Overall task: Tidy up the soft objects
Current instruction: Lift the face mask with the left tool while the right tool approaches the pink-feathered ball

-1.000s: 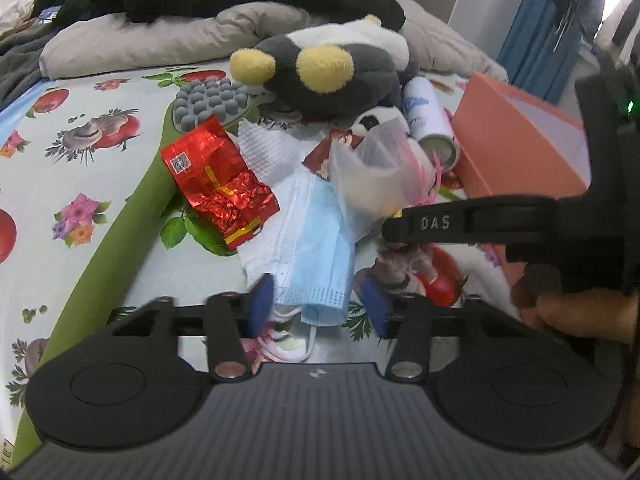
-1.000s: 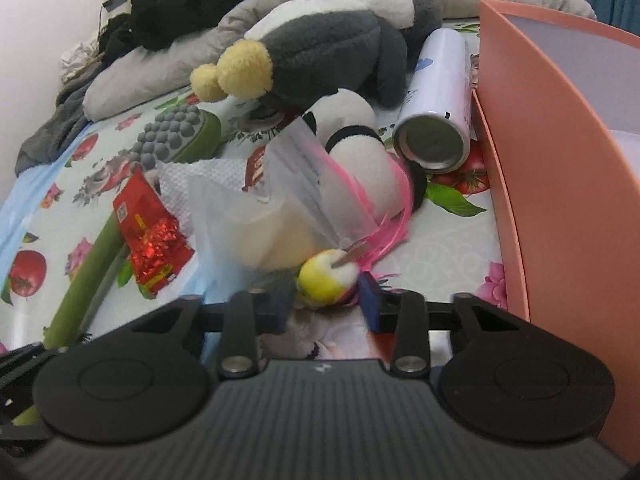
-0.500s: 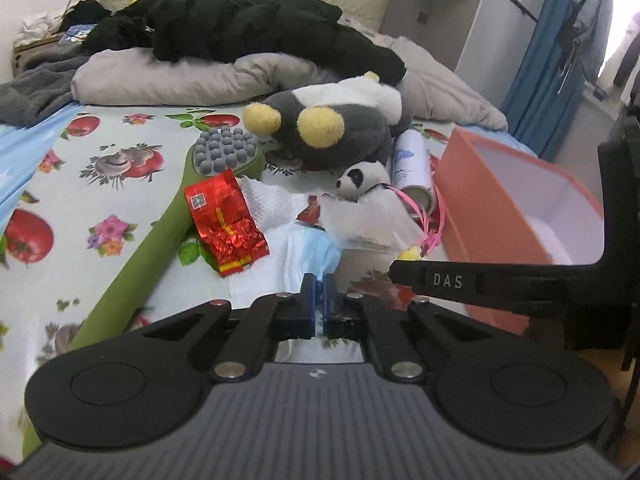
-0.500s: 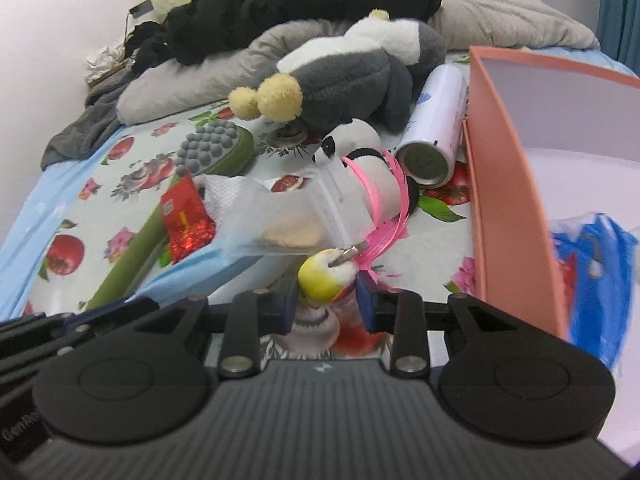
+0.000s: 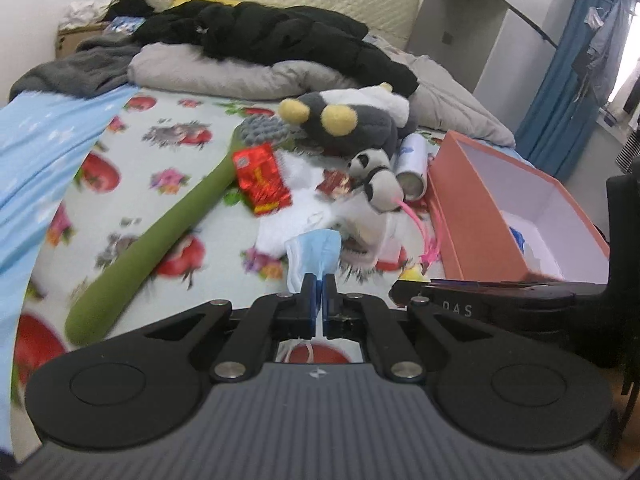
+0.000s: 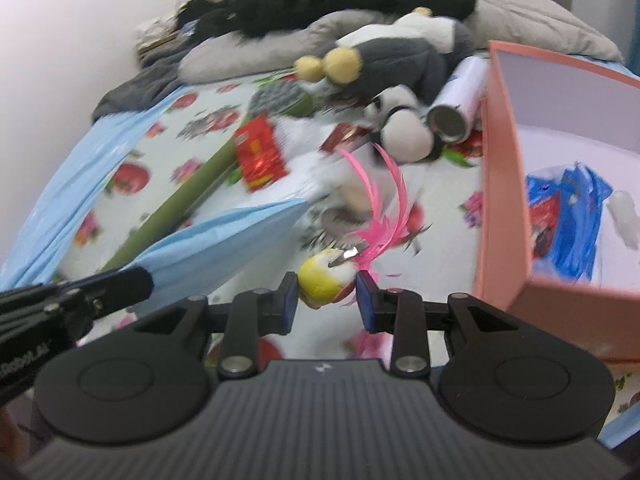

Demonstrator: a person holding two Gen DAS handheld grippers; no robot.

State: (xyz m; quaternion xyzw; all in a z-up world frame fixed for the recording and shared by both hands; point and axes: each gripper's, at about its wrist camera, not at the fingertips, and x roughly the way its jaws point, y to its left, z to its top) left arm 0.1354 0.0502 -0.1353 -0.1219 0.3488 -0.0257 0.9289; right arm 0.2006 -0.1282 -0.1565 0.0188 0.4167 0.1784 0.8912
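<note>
My left gripper [image 5: 319,294] is shut on a light blue face mask [image 5: 314,254], which hangs lifted above the bed; the same mask [image 6: 224,236] stretches out from that gripper in the right wrist view. My right gripper [image 6: 327,293] is shut on a yellow ball with pink feathers [image 6: 324,276], held above the bedsheet just left of the orange box [image 6: 502,208]. On the bed lie a small panda plush [image 5: 376,184], a grey plush with yellow feet [image 5: 348,120], a red foil packet [image 5: 262,180] and white tissue [image 5: 288,224].
The orange box [image 5: 464,216] holds a blue plastic bag [image 6: 568,216] and a white item. A green long-handled massager [image 5: 160,236] lies across the sheet. A white spray can [image 5: 412,164] rests by the box. Pillows and dark clothes pile at the headboard.
The left gripper closed on the face mask and lifted it off the bed. Both grippers rose and pulled back, the right one carrying the feathered ball toward the box.
</note>
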